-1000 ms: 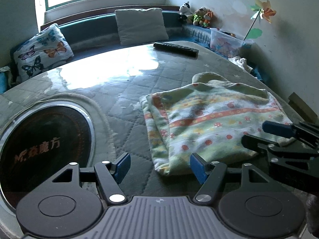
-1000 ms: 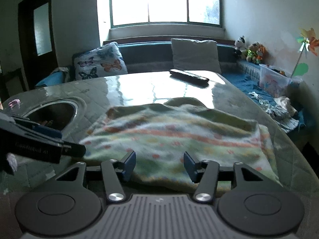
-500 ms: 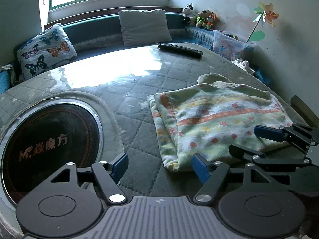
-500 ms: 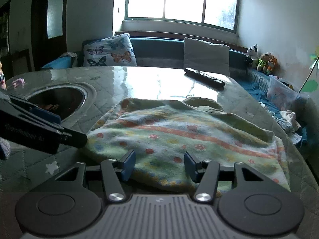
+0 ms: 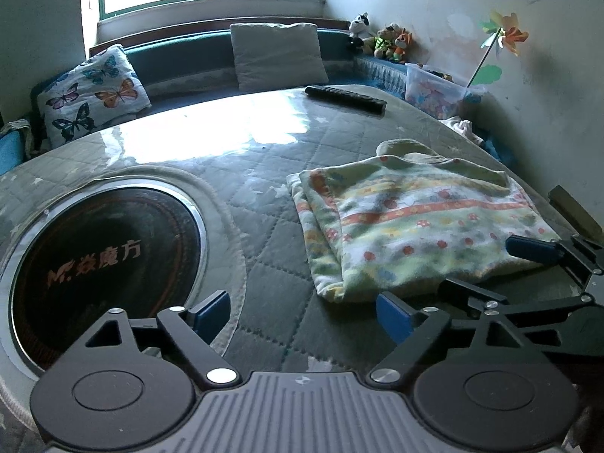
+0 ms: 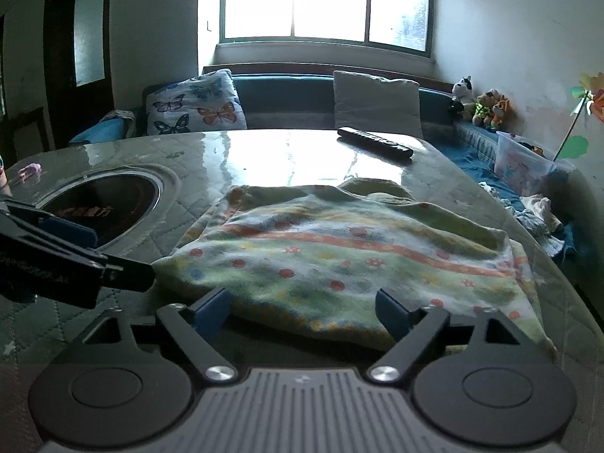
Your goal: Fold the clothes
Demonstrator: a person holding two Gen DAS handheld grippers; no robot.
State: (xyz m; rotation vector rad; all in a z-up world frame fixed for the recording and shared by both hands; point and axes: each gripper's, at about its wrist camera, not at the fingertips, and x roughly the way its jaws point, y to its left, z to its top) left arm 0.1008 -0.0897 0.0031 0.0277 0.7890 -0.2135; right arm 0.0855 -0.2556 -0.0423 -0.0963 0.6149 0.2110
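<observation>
A folded pale-green garment (image 5: 415,226) with orange stripes and red dots lies on the quilted table cover, also seen as the garment (image 6: 339,256) in the right wrist view. My left gripper (image 5: 302,313) is open over the bare cover, just left of the garment's near corner. My right gripper (image 6: 302,307) is open at the garment's near edge, nothing between its fingers. The right gripper (image 5: 490,268) shows from the side in the left wrist view, one finger over the cloth. The left gripper (image 6: 94,253) reaches in from the left.
A round black cooktop (image 5: 102,264) is set into the table (image 5: 264,173) at the left. A black remote (image 5: 345,98) lies at the far edge. Cushions (image 5: 277,54), plush toys (image 5: 381,39) and a plastic box (image 5: 434,90) line the bench behind. A wall (image 5: 547,113) is close on the right.
Both grippers have drawn back slightly toward me from the garment and stayed open. The garment has not moved.
</observation>
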